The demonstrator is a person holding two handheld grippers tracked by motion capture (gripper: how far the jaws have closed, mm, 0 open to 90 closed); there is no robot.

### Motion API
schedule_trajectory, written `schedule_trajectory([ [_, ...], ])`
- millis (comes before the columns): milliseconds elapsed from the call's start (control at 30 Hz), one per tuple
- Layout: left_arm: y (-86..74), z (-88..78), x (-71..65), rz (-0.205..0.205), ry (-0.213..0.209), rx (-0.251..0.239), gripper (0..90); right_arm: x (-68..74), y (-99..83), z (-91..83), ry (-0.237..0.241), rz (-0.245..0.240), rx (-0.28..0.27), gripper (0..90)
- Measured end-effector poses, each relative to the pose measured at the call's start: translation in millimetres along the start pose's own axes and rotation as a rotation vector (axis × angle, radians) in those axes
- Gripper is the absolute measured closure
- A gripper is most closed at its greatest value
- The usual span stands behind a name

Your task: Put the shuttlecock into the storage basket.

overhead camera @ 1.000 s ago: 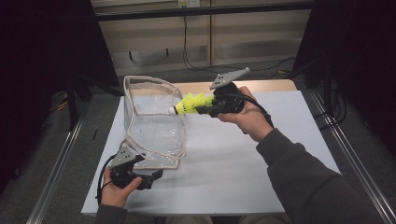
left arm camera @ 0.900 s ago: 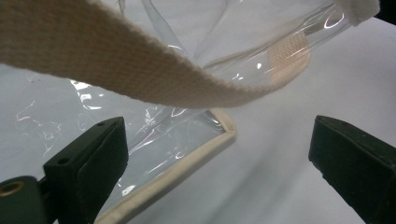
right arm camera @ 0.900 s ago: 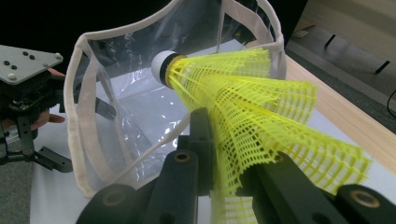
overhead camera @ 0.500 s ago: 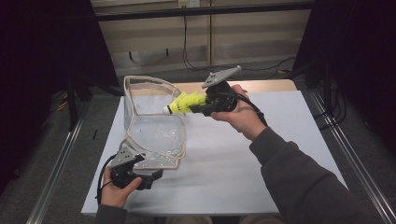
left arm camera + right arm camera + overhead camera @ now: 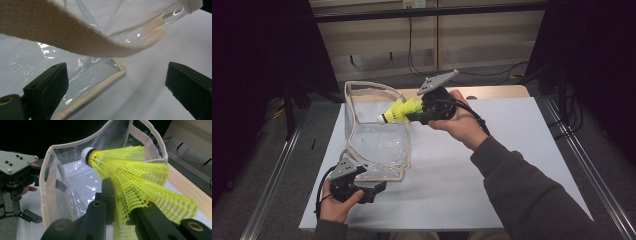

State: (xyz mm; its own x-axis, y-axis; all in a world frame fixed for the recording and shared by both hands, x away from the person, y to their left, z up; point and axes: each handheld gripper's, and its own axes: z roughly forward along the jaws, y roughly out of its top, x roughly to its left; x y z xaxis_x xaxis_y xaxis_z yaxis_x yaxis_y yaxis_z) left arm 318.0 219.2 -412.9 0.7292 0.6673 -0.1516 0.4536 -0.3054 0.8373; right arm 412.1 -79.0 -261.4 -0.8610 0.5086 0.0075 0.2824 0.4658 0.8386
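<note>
A clear plastic bag [image 5: 377, 142] with beige webbing trim stands open on the white table [image 5: 522, 150]. A yellow mesh shuttlecock [image 5: 401, 111] with a white cork tip hangs over the bag's right rim, tip pointing left into the mouth. My right gripper [image 5: 413, 118] is shut on its skirt. In the right gripper view the shuttlecock [image 5: 132, 175] sits between the jaws in front of the bag [image 5: 62, 187]. My left gripper [image 5: 373, 192] rests open at the bag's near corner. In the left gripper view the bag's trimmed corner [image 5: 100, 91] lies between the wide jaws under a webbing strap [image 5: 62, 32].
A wooden strip [image 5: 497, 92] runs along the table's far edge. Metal rails [image 5: 582, 165] flank the table on both sides, and cables hang against the back wall [image 5: 412, 45]. Bare white tabletop lies to the right of the bag.
My right gripper has carried the shuttlecock a little to the left, so its tip now reaches over the bag's opening. The left gripper and the bag have stayed put.
</note>
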Motion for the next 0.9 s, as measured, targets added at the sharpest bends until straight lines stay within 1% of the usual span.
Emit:
schedule_trajectory([
  [800,-0.9,-0.7,1.3,-0.008,0.001,-0.005,4.8,12.0,13.3,29.2,0.022,-0.034,0.021,83.0],
  [900,-0.9,-0.6,1.2,-0.007,0.001,-0.005,4.8,13.3,14.3,31.9,0.015,-0.041,0.031,83.0],
])
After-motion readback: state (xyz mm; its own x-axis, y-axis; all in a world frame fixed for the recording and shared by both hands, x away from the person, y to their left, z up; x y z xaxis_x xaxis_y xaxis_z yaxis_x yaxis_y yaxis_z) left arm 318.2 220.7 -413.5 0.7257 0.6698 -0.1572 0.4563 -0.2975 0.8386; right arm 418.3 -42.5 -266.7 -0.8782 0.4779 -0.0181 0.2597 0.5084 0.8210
